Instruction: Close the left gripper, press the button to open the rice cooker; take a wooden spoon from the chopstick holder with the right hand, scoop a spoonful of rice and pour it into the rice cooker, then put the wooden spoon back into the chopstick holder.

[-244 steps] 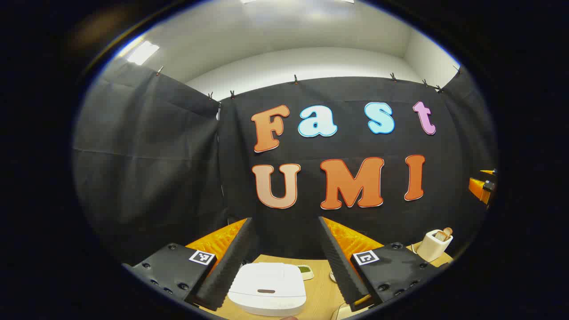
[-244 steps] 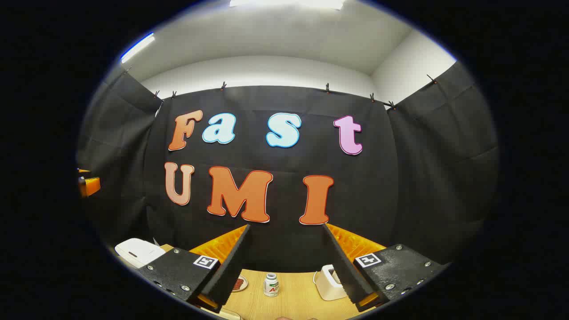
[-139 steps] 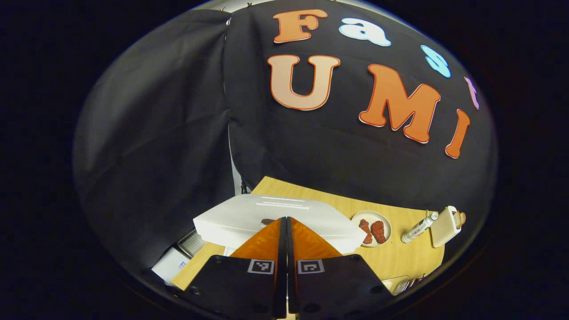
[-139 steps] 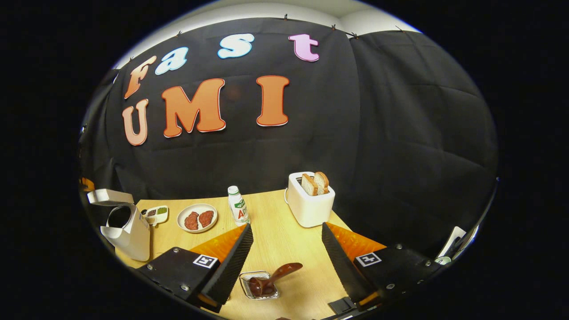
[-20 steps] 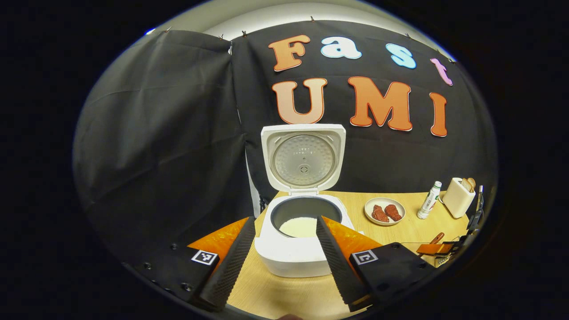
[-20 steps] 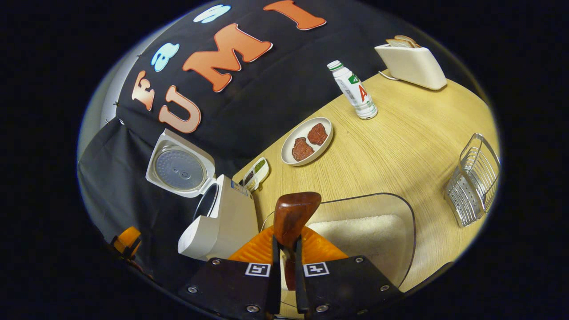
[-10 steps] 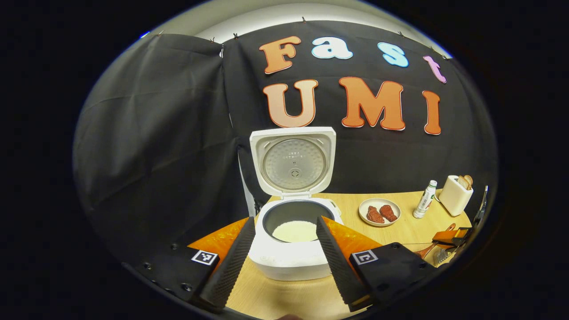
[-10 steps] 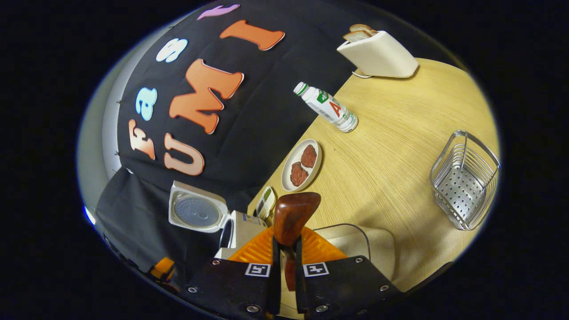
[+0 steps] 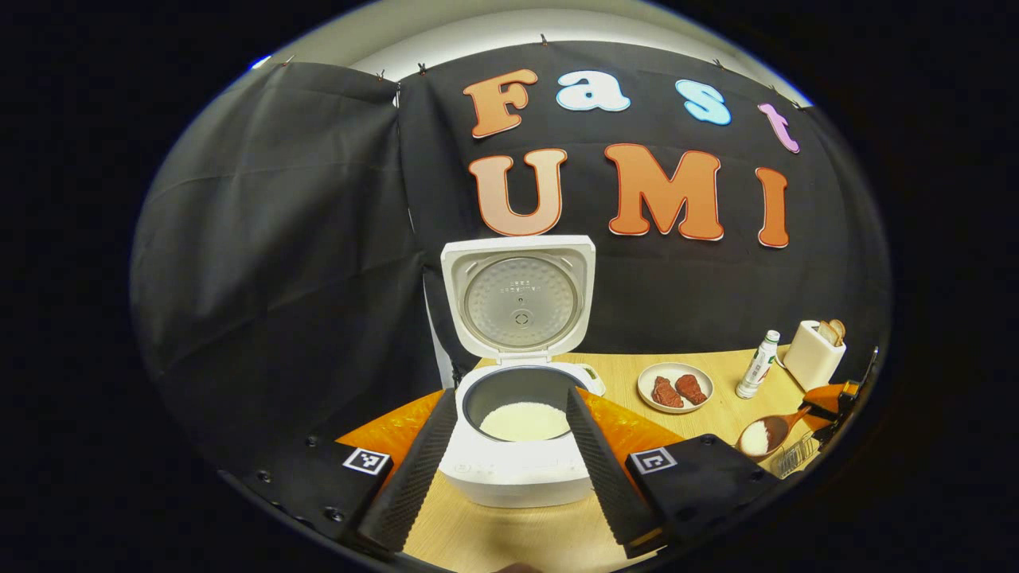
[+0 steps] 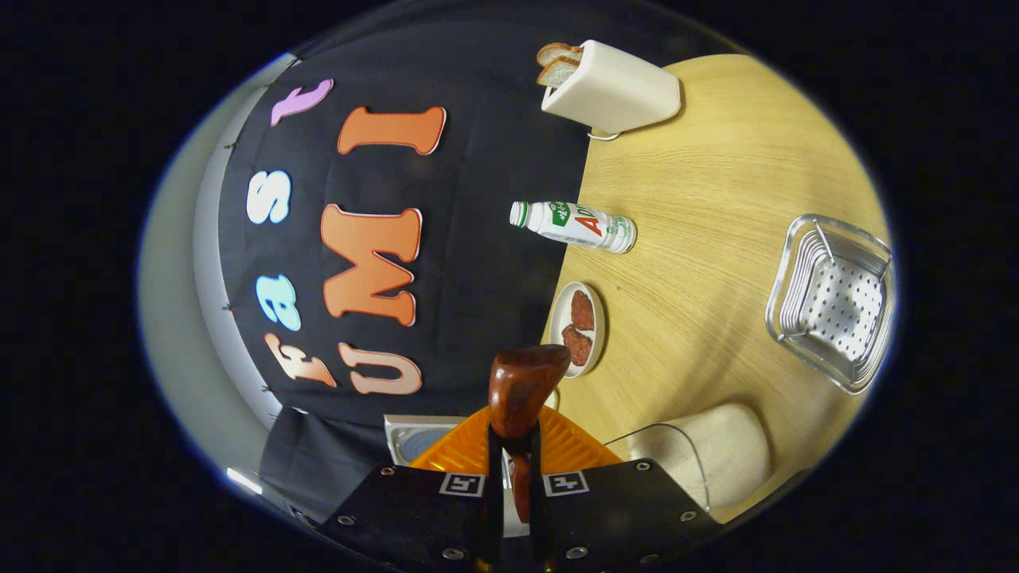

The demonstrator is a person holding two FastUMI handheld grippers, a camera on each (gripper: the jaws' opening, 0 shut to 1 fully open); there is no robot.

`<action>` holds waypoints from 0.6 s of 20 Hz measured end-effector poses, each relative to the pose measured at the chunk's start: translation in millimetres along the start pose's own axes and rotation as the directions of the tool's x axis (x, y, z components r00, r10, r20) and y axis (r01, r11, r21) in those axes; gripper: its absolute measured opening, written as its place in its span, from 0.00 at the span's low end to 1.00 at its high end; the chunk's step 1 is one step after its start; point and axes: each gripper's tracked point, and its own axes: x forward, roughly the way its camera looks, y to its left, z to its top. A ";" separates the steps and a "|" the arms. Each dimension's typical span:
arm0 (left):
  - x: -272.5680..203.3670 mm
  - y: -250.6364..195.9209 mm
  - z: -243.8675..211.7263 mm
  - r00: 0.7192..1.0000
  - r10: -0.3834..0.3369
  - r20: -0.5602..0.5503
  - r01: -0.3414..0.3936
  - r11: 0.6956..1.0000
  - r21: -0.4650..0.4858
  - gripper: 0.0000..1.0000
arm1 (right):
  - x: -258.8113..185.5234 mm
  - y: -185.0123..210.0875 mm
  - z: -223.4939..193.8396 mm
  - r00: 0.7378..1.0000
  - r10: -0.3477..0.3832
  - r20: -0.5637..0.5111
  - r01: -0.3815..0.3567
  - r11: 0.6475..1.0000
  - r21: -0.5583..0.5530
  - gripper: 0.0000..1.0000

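The white rice cooker point(image 9: 517, 469) stands open in the left gripper view, lid point(image 9: 519, 298) upright and white rice in its pot. My left gripper point(image 9: 509, 398) is open just in front of it, holding nothing. At the far right of that view my right gripper point(image 9: 836, 394) holds the wooden spoon point(image 9: 760, 435) with rice in its bowl. In the right gripper view my right gripper point(image 10: 513, 446) is shut on the wooden spoon point(image 10: 521, 386); only the handle end sticks out. The metal chopstick holder point(image 10: 836, 302) stands empty to the right. A glass bowl of rice point(image 10: 704, 454) sits low right.
On the wooden table point(image 10: 716, 183) are a plate of meat point(image 10: 579, 328), a small bottle point(image 10: 573, 223) and a white toaster point(image 10: 613, 87) with bread. The same plate point(image 9: 675, 387), bottle point(image 9: 756, 364) and toaster point(image 9: 812, 354) lie right of the cooker.
My right gripper has lifted the spoon out of the glass bowl with rice on it and rolled its view further. The left gripper has barely shifted and stays open.
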 end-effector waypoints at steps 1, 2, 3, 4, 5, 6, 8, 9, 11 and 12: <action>-1.3 0.8 0.4 1.000 0.003 0.002 -0.003 1.000 -0.006 0.94 | 3.0 10.1 1.8 1.000 0.021 0.005 -0.021 0.999 0.032 0.13; -2.5 1.9 0.2 1.000 0.007 0.004 -0.007 1.000 -0.010 0.94 | 5.8 19.9 0.2 0.999 0.039 0.005 -0.040 0.998 0.054 0.12; -3.0 3.9 0.7 1.000 0.013 0.007 -0.012 1.000 -0.014 0.94 | 10.0 30.7 -1.9 0.999 0.053 0.000 -0.053 0.997 0.064 0.13; -5.3 7.1 2.0 1.000 0.018 0.010 -0.018 1.000 -0.018 0.94 | 12.1 42.1 -5.1 0.998 0.067 -0.007 -0.067 0.995 0.075 0.13; -6.8 10.8 2.0 1.000 0.026 0.014 -0.026 0.999 -0.023 0.94 | 17.2 53.2 -9.7 0.997 0.078 -0.017 -0.077 0.994 0.082 0.12; -7.8 14.9 2.4 0.999 0.033 0.017 -0.033 0.999 -0.029 0.94 | 23.4 64.6 -15.7 0.995 0.094 -0.029 -0.090 0.991 0.099 0.13; -9.6 25.2 2.1 0.998 0.053 0.019 -0.052 0.998 -0.045 0.94 | 38.5 86.3 -29.7 0.992 0.118 -0.052 -0.111 0.987 0.119 0.13; -9.9 31.2 1.6 0.998 0.063 0.016 -0.062 0.997 -0.054 0.94 | 47.5 95.8 -38.0 0.989 0.127 -0.069 -0.118 0.985 0.125 0.12; -13.5 44.6 -0.3 0.996 0.088 0.018 -0.086 0.994 -0.067 0.94 | 63.0 111.7 -58.9 0.985 0.139 -0.106 -0.125 0.984 0.129 0.13; -15.7 51.5 -0.3 0.994 0.103 0.023 -0.101 0.992 -0.069 0.94 | 72.7 118.1 -68.7 0.983 0.139 -0.122 -0.124 0.984 0.126 0.13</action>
